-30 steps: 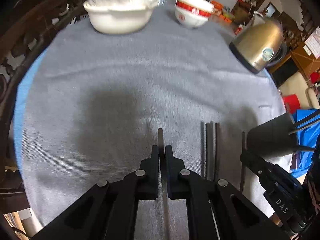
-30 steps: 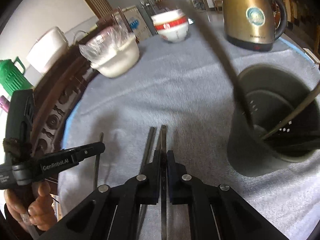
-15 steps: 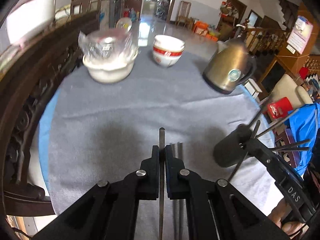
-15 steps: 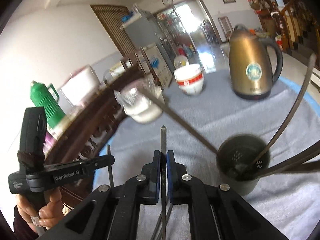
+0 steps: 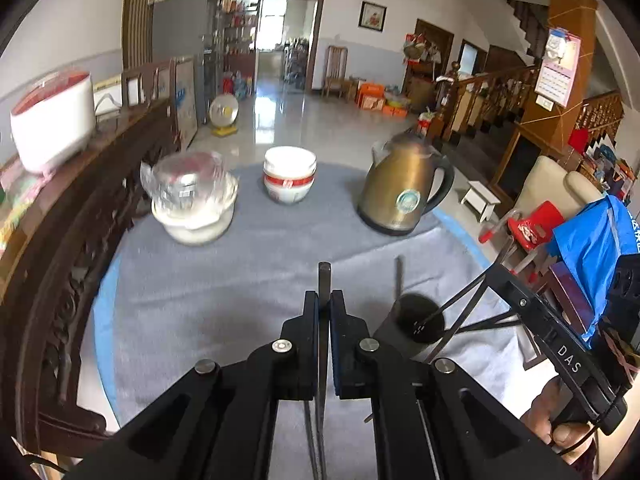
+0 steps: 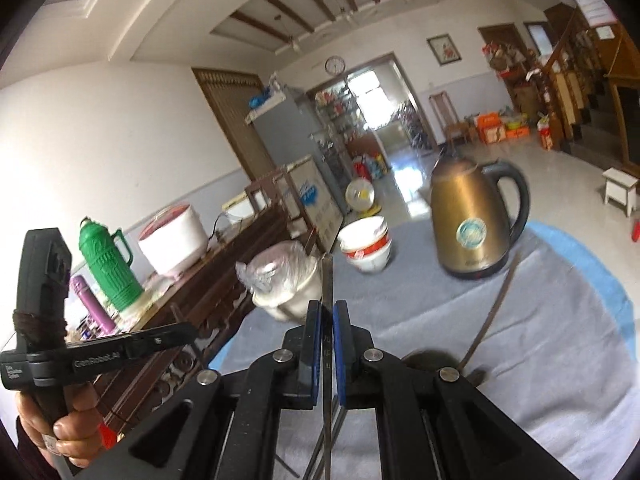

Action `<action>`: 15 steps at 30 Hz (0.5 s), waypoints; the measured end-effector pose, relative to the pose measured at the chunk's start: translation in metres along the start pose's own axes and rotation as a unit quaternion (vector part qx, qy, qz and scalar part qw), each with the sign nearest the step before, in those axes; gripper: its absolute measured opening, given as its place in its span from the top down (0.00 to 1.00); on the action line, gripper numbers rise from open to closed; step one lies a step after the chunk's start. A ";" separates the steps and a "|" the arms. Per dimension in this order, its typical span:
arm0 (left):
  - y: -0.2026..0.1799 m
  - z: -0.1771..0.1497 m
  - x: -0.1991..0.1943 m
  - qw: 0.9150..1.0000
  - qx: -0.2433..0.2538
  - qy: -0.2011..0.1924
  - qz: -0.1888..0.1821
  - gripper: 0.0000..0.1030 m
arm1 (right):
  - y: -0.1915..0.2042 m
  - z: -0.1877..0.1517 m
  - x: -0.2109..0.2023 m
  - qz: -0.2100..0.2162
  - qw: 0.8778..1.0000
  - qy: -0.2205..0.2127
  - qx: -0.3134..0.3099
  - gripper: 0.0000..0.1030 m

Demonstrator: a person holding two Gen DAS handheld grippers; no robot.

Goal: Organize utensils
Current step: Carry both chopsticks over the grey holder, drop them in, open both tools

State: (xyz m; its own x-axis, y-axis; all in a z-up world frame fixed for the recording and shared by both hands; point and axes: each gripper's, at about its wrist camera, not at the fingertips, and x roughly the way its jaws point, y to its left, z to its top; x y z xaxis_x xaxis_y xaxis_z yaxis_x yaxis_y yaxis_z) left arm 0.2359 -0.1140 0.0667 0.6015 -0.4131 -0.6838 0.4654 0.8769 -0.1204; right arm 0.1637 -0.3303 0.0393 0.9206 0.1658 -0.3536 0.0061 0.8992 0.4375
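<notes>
Left to right across the left wrist view. At ten o'clock on the grey-covered worktop [image 5: 208, 288] stands a plastic-wrapped white bowl [image 5: 191, 204]; at twelve o'clock a red-banded bowl stack [image 5: 289, 178]; at one o'clock a brass-coloured kettle [image 5: 404, 192].

The left gripper [image 5: 324, 304] occupies six o'clock. Its fingers are narrow, clamped on a single dark chopstick [image 5: 323, 280] whose tip projects beyond the pads toward twelve o'clock. The chopstick is clear of the cloth.

At three o'clock sits the dark utensil holder [image 5: 416, 320], already carrying several chopsticks that lean outward over its rim.

In the right wrist view, the right gripper [image 6: 327, 316] is likewise narrow, pinching a second chopstick [image 6: 328, 280] that points toward twelve o'clock. The holder is largely hidden behind this gripper's frame at five o'clock; only its dark rim and one leaning stick show.

Judgement: the step in hand is transport, with both sticks lifted and neither yet over the holder. The next move calls for tipping each stick point-down over the holder mouth, avoiding the leaning sticks, then opening the fingers. More sticks appear to lie on the cloth beneath both grippers.
</notes>
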 end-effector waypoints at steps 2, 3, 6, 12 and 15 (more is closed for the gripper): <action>-0.008 0.007 -0.007 1.000 0.005 -0.012 -0.003 0.95 | -0.005 0.008 -0.010 -0.008 1.000 -0.018 -0.003 0.94; -0.013 0.011 -0.009 1.000 0.009 -0.019 -0.003 0.95 | -0.008 0.011 -0.015 -0.011 1.000 -0.026 -0.003 0.94; -0.028 0.022 -0.018 0.999 0.017 -0.038 -0.004 0.95 | -0.017 0.022 -0.027 -0.017 0.999 -0.048 0.004 0.94; -0.053 0.039 -0.028 0.997 0.023 -0.069 -0.015 0.95 | -0.036 0.039 -0.050 -0.033 0.995 -0.093 0.024 0.94; -0.065 0.046 -0.032 0.996 0.025 -0.086 -0.022 0.95 | -0.044 0.045 -0.060 -0.041 0.992 -0.116 0.036 0.94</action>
State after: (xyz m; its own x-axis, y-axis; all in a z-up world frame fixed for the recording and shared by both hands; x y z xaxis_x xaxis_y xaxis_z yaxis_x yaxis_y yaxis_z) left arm 0.2157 -0.1691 0.1296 0.6804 -0.4900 -0.5450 0.5221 0.8459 -0.1087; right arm 0.1258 -0.3982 0.0785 0.9809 -0.0113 -0.1939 0.1043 0.8728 0.4767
